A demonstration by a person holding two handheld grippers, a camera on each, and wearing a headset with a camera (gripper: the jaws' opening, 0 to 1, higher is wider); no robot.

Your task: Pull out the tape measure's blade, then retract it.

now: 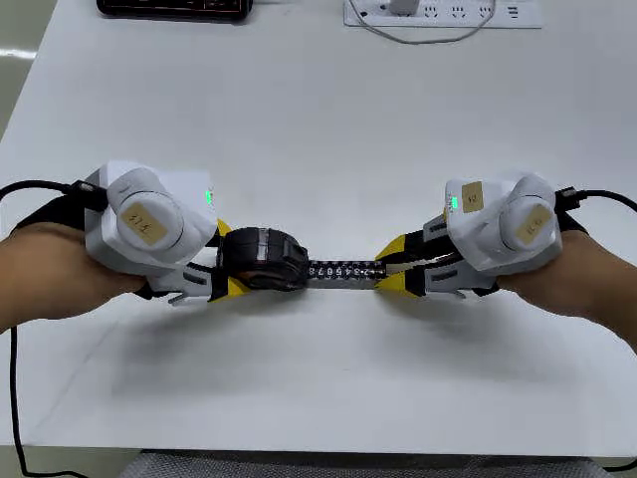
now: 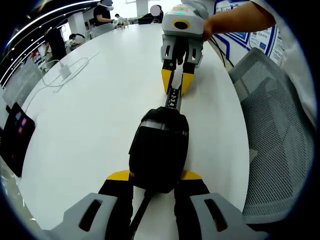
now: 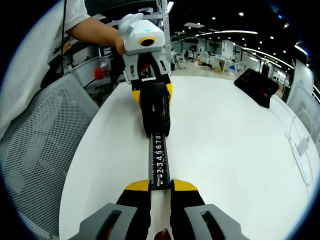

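A black tape measure case (image 1: 262, 258) sits just above the white table, held between the yellow-tipped jaws of my left gripper (image 1: 231, 269). In the left gripper view the case (image 2: 159, 149) lies between my jaws, shut on it. A short length of dark blade with white numbers (image 1: 343, 271) runs from the case to my right gripper (image 1: 390, 271), which is shut on the blade's end. The right gripper view shows the blade (image 3: 159, 161) leading from my closed jaws (image 3: 161, 186) up to the case (image 3: 155, 110) and the left gripper behind it.
The white table (image 1: 318, 129) has a black flat device (image 1: 174, 8) at its far left edge and a white power strip (image 1: 443, 12) with a cable at the far right. A mesh chair (image 2: 270, 125) stands at the near edge.
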